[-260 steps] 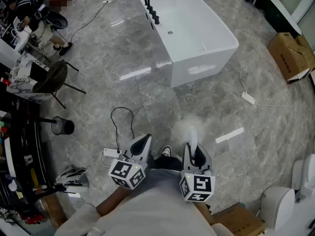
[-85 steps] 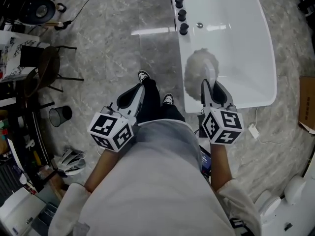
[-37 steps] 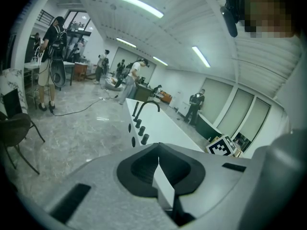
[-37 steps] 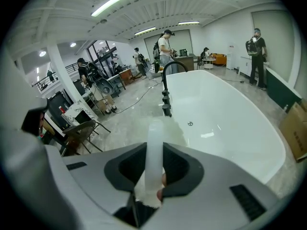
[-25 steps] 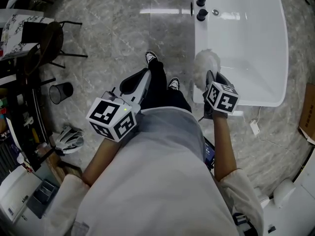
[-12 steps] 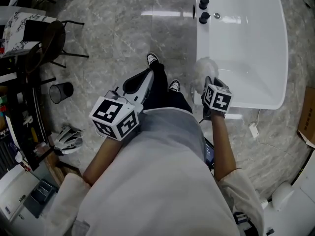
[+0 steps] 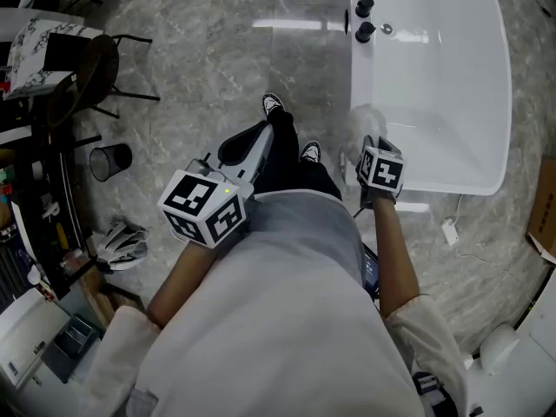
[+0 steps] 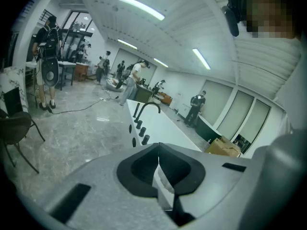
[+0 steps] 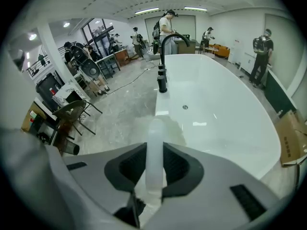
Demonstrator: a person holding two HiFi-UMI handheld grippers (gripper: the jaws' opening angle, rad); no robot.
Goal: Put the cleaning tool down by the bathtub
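The cleaning tool is a white fluffy duster (image 7: 364, 122) with a pale translucent handle (image 9: 154, 152). My right gripper (image 7: 370, 144) is shut on that handle, and the fluffy head (image 9: 169, 126) points at the near rim of the white bathtub (image 7: 452, 68), low beside its outer wall. The tub (image 9: 216, 109) fills the right gripper view, with its black faucet (image 9: 165, 44) at the far left rim. My left gripper (image 7: 246, 144) is shut and holds nothing, hovering above the person's leg, left of the tub.
Black tap knobs (image 7: 364, 7) line the tub's left rim. A dark chair (image 7: 82, 68) and a small black bin (image 7: 111, 160) stand to the left on the grey marble floor. A white power strip (image 7: 449, 226) lies right of the tub. Several people stand far off (image 8: 124, 75).
My right gripper has lowered with the duster from above the tub's rim to beside its near end. The left gripper has barely moved.
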